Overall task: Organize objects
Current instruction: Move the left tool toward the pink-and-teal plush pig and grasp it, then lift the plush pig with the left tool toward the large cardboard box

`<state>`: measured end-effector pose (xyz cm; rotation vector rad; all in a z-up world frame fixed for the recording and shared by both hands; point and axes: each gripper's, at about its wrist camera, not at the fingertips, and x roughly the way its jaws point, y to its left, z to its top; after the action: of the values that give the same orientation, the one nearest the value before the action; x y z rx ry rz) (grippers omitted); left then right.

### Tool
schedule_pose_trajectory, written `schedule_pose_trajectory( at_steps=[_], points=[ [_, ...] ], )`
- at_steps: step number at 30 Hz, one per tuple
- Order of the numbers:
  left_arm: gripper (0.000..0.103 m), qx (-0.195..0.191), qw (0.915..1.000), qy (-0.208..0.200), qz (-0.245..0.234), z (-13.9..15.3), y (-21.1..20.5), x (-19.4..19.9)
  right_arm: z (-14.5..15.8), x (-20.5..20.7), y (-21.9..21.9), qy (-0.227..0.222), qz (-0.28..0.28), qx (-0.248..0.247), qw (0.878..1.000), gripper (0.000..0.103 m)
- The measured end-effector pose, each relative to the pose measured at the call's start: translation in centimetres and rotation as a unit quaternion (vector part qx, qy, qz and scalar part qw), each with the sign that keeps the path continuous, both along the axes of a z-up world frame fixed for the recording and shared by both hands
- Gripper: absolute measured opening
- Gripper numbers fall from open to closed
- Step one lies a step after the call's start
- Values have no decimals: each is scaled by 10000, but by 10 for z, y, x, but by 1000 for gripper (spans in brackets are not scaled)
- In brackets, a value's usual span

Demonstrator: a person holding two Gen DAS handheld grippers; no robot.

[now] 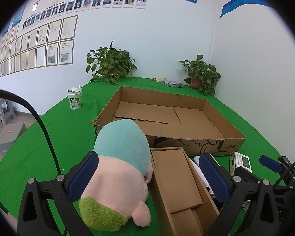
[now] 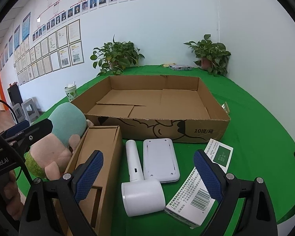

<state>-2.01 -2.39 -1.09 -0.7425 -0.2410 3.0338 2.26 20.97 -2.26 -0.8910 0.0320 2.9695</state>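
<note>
Plush pink-and-teal soft doll (image 1: 120,169) lies between spread left tongs (image 1: 147,179), touching narrow brown cardboard box (image 1: 179,184); right tongs (image 2: 147,177) spread over smooth white plastic handheld device (image 2: 139,184).

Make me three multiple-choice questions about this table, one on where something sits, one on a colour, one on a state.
1. Where is the plush toy?
A. inside the large cardboard box
B. on the cloth, against the small cardboard box
C. beside the right potted plant

2. What colour is the table cloth?
A. green
B. red
C. grey

3. What is the state of the large cardboard box?
A. taped shut
B. full of toys
C. open and holding none of the items

Answers: 1 B, the toy lies against the small cardboard box on its left side. 2 A, the cloth is bright green. 3 C, only the bare bottom flaps show, while the white handheld device and white pad lie in front of it.
</note>
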Motion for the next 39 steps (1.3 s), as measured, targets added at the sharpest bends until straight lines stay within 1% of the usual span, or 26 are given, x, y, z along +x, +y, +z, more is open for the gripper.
schedule_pose_trajectory(
  at_steps=[2, 3, 4, 6, 10, 15, 18, 20, 22, 24, 26, 28, 29, 31, 34, 36, 38, 39],
  points=[
    [102, -13, 10000, -8, 16, 0, -1, 0, 2, 2, -3, 103, -69, 154, 9998, 94],
    [102, -21, 10000, -9, 26, 0, -2, 0, 3, 3, -4, 160, -88, 214, 9996, 96],
    [102, -31, 10000, -6, 36, 0, -3, 0, 4, 4, -5, 209, -94, 252, 9994, 98],
    [102, -45, 10000, -15, 65, 0, -4, 0, 6, 5, -5, 258, -51, 266, 9993, 98],
    [102, -26, 10000, -37, 85, -1, -7, -1, 3, 1, -6, 150, -71, 320, 9994, 98],
    [102, -6, 10000, -89, 45, -2, -9, -2, -4, -3, -2, -104, -7, 159, 9998, 98],
    [102, 1, 9999, -163, 16, -2, -13, -4, -6, -4, 0, -177, 66, -43, 9998, 98],
    [102, 103, 9997, -236, -27, -1, -20, -6, -4, -5, 2, -200, 196, -174, 9995, 98],
    [102, 292, 9992, -275, -66, 1, -29, -6, 2, -5, 1, -130, 444, -265, 9986, 98],
    [102, 414, 9984, -359, -111, 1, -38, -8, 12, -2, 0, 27, 828, -385, 9958, 98],
    [102, 531, 9968, -554, -244, -4, -44, -12, 21, -1, 1, 101, 1226, -734, 9897, 101],
    [102, 709, 9930, -827, -445, -14, -47, -16, 25, -5, 3, 23, 1526, -1137, 9817, 102],
    [102, 795, 9911, -948, -492, -20, -47, -18, 26, -7, 4, -37, 1616, -1284, 9785, 102],
    [102, 942, 9871, -1162, -577, -33, -48, -20, 25, -14, 3, -185, 1692, -1406, 9753, 102],
    [101, 648, 9900, -1103, -601, -38, -44, -17, 25, -23, -6, -396, 1871, -1411, 9713, 102],
    [100, 471, 9908, -1136, -560, -40, -42, -17, 28, -28, -15, -476, 2035, -1356, 9685, 102],
    [94, 305, 9909, -1240, -415, -42, -44, -21, 31, -34, -29, -548, 2208, -1326, 9647, 102],
    [89, 252, 9908, -1290, -334, -44, -46, -22, 33, -36, -35, -588, 2307, -1344, 9619, 102]
  ],
)
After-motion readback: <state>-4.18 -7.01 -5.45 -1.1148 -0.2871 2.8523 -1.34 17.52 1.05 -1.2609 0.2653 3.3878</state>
